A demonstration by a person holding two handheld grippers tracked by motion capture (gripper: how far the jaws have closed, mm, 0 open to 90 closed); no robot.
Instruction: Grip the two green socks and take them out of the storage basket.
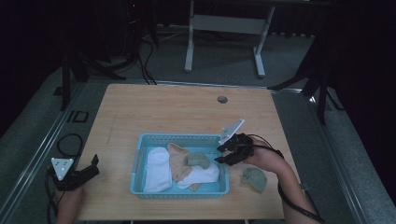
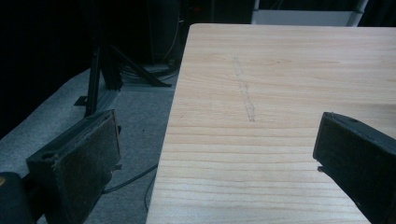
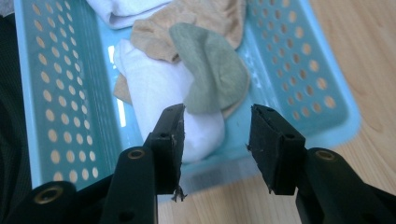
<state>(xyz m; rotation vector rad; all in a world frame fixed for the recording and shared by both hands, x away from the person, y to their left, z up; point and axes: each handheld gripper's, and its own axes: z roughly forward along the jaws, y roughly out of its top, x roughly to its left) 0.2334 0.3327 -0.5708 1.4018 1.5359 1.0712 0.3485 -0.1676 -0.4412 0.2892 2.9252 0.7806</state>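
Observation:
A light blue perforated basket (image 1: 140, 145) sits on the wooden table (image 1: 177, 112) and holds white socks (image 1: 157, 169), a tan sock (image 1: 178, 161) and a grey-green sock (image 1: 198, 160). In the right gripper view the same grey-green sock (image 3: 212, 70) lies on top of a white sock (image 3: 159, 88) inside the basket (image 3: 56, 93). My right gripper (image 1: 221, 154) hovers at the basket's right rim, open and empty; its jaws (image 3: 215, 126) frame the near end of the white sock. Another grey-green sock (image 1: 255, 179) lies on the table right of the basket. My left gripper (image 1: 95, 165) rests open at the table's left edge.
The left gripper view looks along the table's left edge (image 2: 175, 116) with grey floor (image 2: 130, 116) and a black stand leg (image 2: 100, 70) beyond it. A round cable hole (image 1: 222, 99) lies at the table's far side. A white desk frame (image 1: 224, 28) stands behind.

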